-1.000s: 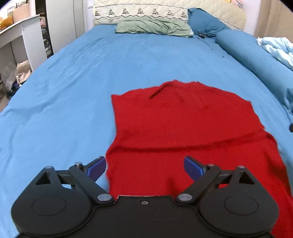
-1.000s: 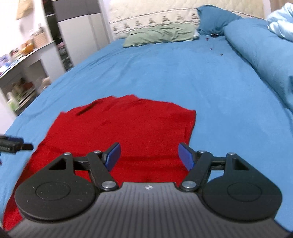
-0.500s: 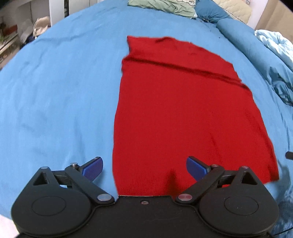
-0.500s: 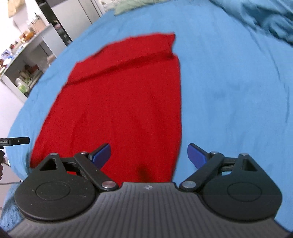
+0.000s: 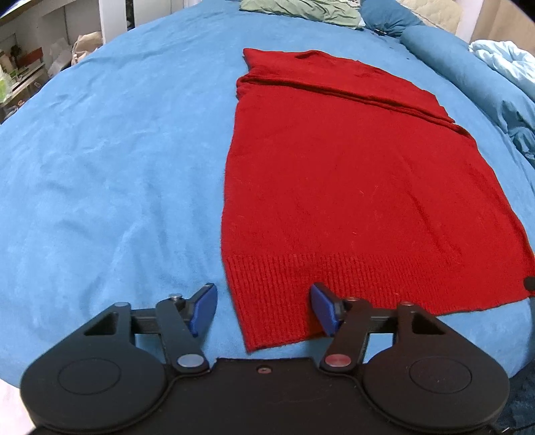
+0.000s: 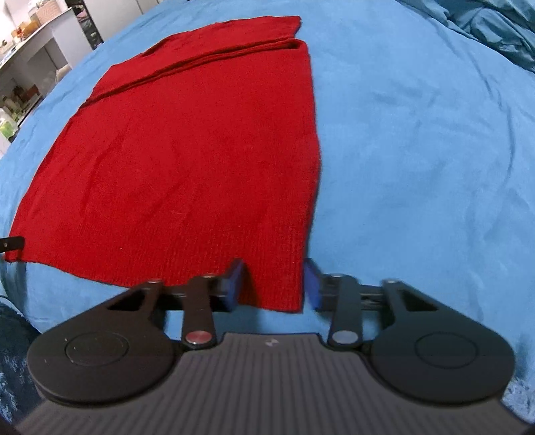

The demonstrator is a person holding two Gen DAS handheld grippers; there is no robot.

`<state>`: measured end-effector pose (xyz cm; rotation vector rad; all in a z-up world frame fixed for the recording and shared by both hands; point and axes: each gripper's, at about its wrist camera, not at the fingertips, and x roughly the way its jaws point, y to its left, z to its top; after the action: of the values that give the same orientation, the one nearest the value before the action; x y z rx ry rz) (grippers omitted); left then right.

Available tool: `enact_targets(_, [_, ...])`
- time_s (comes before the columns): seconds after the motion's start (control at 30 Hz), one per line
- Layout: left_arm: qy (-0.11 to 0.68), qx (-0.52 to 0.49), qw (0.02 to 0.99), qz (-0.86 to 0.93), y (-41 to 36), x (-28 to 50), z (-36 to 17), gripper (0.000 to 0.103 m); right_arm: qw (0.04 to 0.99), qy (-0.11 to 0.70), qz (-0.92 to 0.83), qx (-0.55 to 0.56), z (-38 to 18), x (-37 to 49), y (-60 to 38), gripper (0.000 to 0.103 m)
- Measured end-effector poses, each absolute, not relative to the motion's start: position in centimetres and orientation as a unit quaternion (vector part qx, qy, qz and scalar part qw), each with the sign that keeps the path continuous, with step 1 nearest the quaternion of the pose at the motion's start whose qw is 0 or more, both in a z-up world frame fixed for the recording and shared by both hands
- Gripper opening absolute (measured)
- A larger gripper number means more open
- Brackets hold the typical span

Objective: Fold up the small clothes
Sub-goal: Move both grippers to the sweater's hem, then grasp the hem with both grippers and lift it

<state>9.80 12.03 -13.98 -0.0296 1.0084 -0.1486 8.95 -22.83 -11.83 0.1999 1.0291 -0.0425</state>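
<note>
A red knitted garment (image 5: 351,174) lies flat on the blue bed, its sleeves folded in, its ribbed hem toward me. It also shows in the right wrist view (image 6: 187,160). My left gripper (image 5: 264,309) is open, its blue fingers either side of the hem's near left corner. My right gripper (image 6: 272,284) is open but narrower, its fingers either side of the hem's near right corner. The right gripper's tip (image 5: 530,283) shows at the left view's right edge, and the left gripper's tip (image 6: 11,243) at the right view's left edge.
The blue bedsheet (image 5: 110,160) spreads around the garment. A green pillow (image 5: 301,8) and blue pillows (image 5: 434,43) lie at the far end, with a light blue duvet (image 5: 508,63) at the right. Shelves and clutter (image 6: 30,60) stand off the bed's left side.
Both grippers have pulled back toward me along the garment to its near hem, and now straddle its two corners. The right gripper's fingers have narrowed.
</note>
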Motion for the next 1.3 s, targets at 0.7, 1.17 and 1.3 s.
enact_targets(0.7, [0.369, -0.078, 0.921, -0.098, 11.7, 23.2, -0.3, 0.006, 0.895, 0.351, 0.055, 0.269, 0.3, 18.2, -29.5, 0.020])
enact_targets(1.17, [0.387, -0.140, 0.912, -0.003, 8.7, 49.9, -8.6, 0.006, 0.898, 0.346, -0.023, 0.271, -7.1, 48.2, -34.4, 0.020])
enact_targets(1.3, [0.401, -0.142, 0.905, 0.003, 8.9, 52.4, -10.8, 0.006, 0.892, 0.356, -0.031, 0.278, -11.1, 50.9, -34.5, 0.020])
